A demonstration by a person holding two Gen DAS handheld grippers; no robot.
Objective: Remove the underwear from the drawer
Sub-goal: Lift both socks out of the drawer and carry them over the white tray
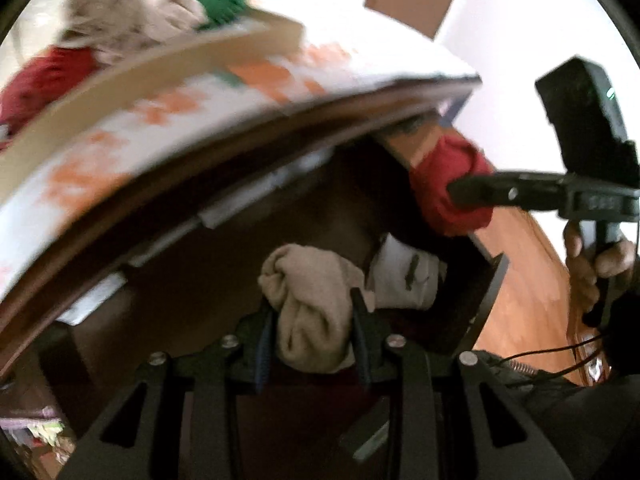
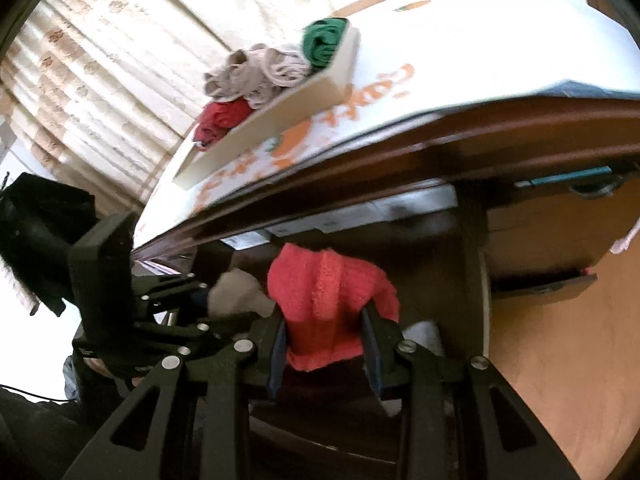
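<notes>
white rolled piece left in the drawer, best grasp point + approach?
Judgement only: grip the white roll across its upper, exposed bulge, coming from above through the drawer's open top. Its lower part is hidden behind the beige bundle in the left gripper, and the drawer wall blocks the side.

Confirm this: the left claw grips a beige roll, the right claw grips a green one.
Wrong on one point. The right claw grips a red roll, as the right wrist view shows; the green roll lies in the tray. The left claw does grip a beige roll.
</notes>
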